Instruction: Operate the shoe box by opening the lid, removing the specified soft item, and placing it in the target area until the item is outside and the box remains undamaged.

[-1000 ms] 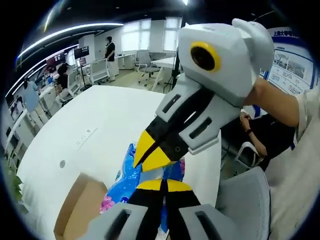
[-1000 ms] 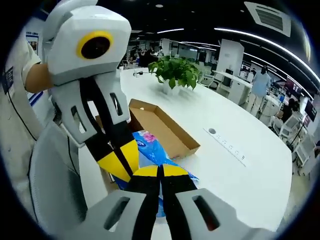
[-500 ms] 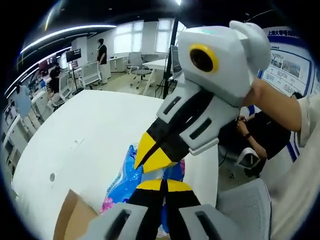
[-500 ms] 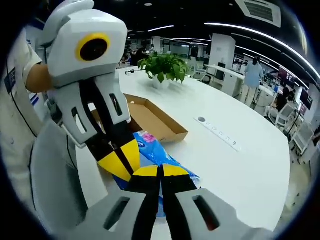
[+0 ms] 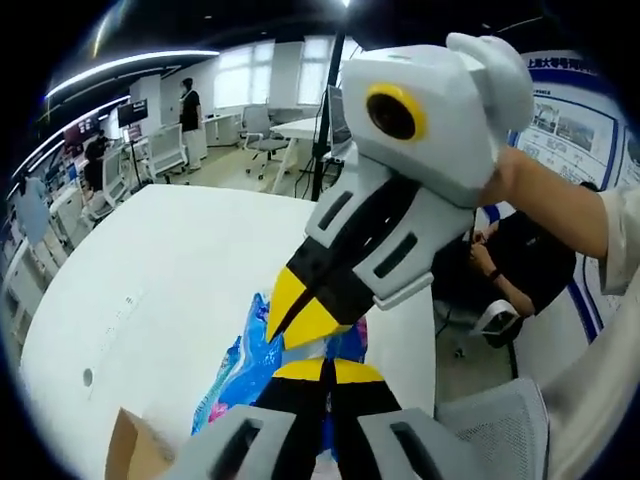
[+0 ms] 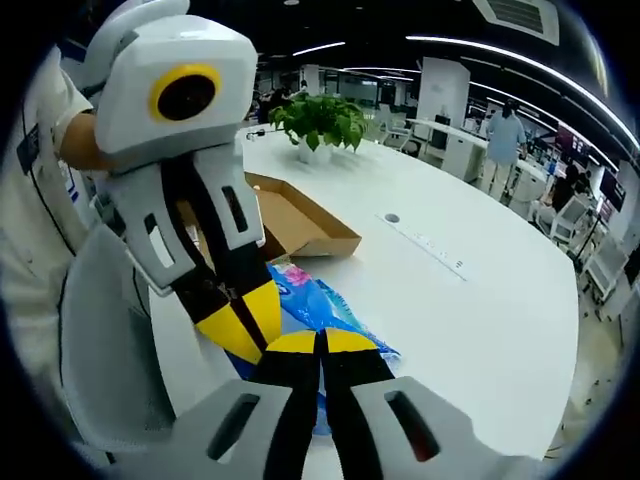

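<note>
A blue soft pack (image 5: 243, 362) with pink print lies over the white table (image 5: 170, 260), outside the box. My left gripper (image 5: 325, 364) is shut on its near edge. My right gripper (image 5: 297, 316) reaches in from the upper right, also shut on the pack. In the right gripper view the pack (image 6: 325, 305) spreads beyond my right gripper (image 6: 320, 343), and my left gripper (image 6: 243, 322) comes down from the upper left beside it. The open brown cardboard shoe box (image 6: 300, 228) rests behind the pack; one corner of the box (image 5: 128, 455) shows low in the left gripper view.
A potted plant (image 6: 320, 120) stands at the table's far end. A socket strip (image 6: 428, 246) is set into the tabletop. A grey chair (image 5: 500, 425) sits at the table's edge. People and desks fill the office behind.
Both grippers, still shut on the blue pack, have carried it further from the box. The box has slipped toward the edge of both views.
</note>
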`<state>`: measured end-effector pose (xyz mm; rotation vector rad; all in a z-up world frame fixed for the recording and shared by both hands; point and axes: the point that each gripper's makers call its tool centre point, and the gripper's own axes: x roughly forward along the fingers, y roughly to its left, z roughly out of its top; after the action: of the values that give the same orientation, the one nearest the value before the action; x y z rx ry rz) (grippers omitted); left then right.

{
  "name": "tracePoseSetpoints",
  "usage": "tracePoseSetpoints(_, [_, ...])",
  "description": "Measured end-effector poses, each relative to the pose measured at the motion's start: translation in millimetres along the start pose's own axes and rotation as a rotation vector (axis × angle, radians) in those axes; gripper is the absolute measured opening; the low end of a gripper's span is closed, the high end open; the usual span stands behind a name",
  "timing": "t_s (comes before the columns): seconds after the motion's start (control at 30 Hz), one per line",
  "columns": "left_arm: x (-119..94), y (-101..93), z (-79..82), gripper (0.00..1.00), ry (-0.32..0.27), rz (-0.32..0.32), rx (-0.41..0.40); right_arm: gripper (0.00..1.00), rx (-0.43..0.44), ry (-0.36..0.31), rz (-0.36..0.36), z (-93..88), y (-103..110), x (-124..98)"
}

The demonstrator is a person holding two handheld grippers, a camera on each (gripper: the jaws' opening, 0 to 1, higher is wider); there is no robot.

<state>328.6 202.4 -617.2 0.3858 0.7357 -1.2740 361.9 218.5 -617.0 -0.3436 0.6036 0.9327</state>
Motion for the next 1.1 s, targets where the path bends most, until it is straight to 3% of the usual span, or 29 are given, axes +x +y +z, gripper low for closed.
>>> tracePoseSetpoints(0.37, [33, -2.6, 6.7, 0.0, 0.033, -0.024, 0.032, 0.0, 0.037, 0.024, -0.004, -28.8, -20, -6])
tracePoseSetpoints(1.1, [87, 7.0, 25.0, 0.0, 0.062, -0.058, 0.073, 0.0, 0.056, 0.082, 0.003, -60.5, -62, -8])
